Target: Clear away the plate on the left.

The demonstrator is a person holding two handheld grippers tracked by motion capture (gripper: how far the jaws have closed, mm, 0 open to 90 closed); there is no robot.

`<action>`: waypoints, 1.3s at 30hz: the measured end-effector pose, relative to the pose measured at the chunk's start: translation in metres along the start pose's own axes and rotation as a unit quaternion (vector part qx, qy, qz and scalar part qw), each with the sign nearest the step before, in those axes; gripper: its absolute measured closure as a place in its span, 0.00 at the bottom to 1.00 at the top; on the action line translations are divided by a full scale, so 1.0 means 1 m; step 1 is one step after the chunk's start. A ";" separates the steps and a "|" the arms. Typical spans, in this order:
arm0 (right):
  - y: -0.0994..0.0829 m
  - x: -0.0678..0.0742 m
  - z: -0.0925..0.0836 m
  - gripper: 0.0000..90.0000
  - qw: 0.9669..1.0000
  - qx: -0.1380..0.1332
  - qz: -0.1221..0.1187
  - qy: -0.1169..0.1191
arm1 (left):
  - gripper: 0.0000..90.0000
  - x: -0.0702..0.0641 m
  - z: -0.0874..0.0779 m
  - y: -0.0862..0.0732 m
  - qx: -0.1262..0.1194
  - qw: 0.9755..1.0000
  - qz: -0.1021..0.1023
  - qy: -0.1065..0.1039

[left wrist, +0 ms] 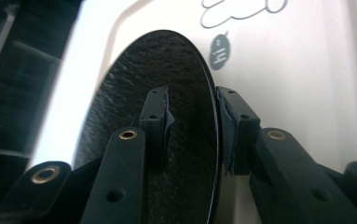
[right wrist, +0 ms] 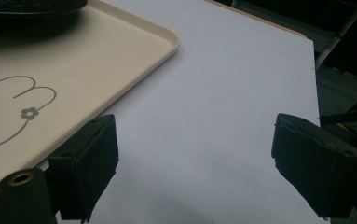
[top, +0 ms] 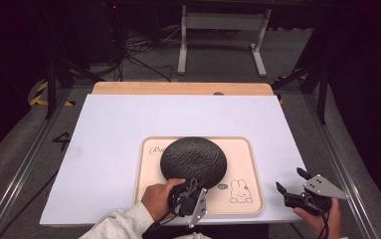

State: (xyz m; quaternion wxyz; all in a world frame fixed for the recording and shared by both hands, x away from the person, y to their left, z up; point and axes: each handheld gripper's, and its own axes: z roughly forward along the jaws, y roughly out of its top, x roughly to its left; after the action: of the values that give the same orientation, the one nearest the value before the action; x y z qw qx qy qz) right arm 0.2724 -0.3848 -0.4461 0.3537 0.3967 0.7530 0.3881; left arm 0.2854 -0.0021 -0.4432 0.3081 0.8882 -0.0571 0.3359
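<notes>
Left gripper view puts the black textured disc [left wrist: 167, 121] edge-on between your left gripper [left wrist: 192, 123] jaws: one pad sits over its rough face, the other just past its thin rim, with a sliver of gap showing, so the jaws read as spread around it, not pinching. High view shows the disc [top: 193, 162] lying on the cream tray [top: 250, 164], overhanging toward the left gripper [top: 188, 196] at the tray's near edge. Risk one: you lift now with no real bite, and the disc slides out and slaps back onto the tray. Risk two: you close off-centre on the thin rim, and the disc pivots or pops sideways. Risk three: you drag it and the light tray shifts on the white table sheet [top: 128, 124]. Your right gripper [top: 292, 184] hangs well apart at the table's right, jaws spread wide on nothing, beside the tray corner [right wrist: 167, 39]; it steadies nothing, so a tray skid goes unchecked.
</notes>
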 end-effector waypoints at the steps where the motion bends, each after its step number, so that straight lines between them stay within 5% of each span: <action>1: 0.000 0.000 0.000 0.17 1.000 0.000 0.000 0.001 | 0.71 0.001 0.001 0.000 0.001 1.000 -0.001 -0.005; 9: 0.000 0.000 0.001 0.17 1.000 0.001 -0.001 0.001 | 0.58 0.000 0.009 -0.002 0.015 0.999 -0.020 -0.040; 12: 0.000 0.000 0.000 0.17 1.000 0.001 0.000 0.002 | 0.54 0.004 0.006 -0.002 0.002 0.998 -0.032 -0.047; 24: 0.000 0.001 0.001 0.17 1.000 0.002 -0.002 0.004 | 0.37 0.010 0.001 -0.003 -0.010 0.997 -0.054 -0.045; 29: -0.001 0.000 0.001 0.17 1.000 0.002 -0.001 0.005 | 0.29 0.015 -0.001 -0.006 -0.029 0.995 -0.074 -0.055; 39: -0.001 0.001 0.001 0.17 1.000 0.003 -0.003 0.005 | 0.18 0.024 -0.006 -0.009 -0.033 0.994 -0.095 -0.043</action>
State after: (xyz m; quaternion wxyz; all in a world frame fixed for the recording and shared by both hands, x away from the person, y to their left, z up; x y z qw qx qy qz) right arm 0.2730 -0.3843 -0.4476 0.3503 0.3935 0.7572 0.3862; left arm 0.3032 0.0114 -0.4297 0.3649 0.8927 0.0035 0.2643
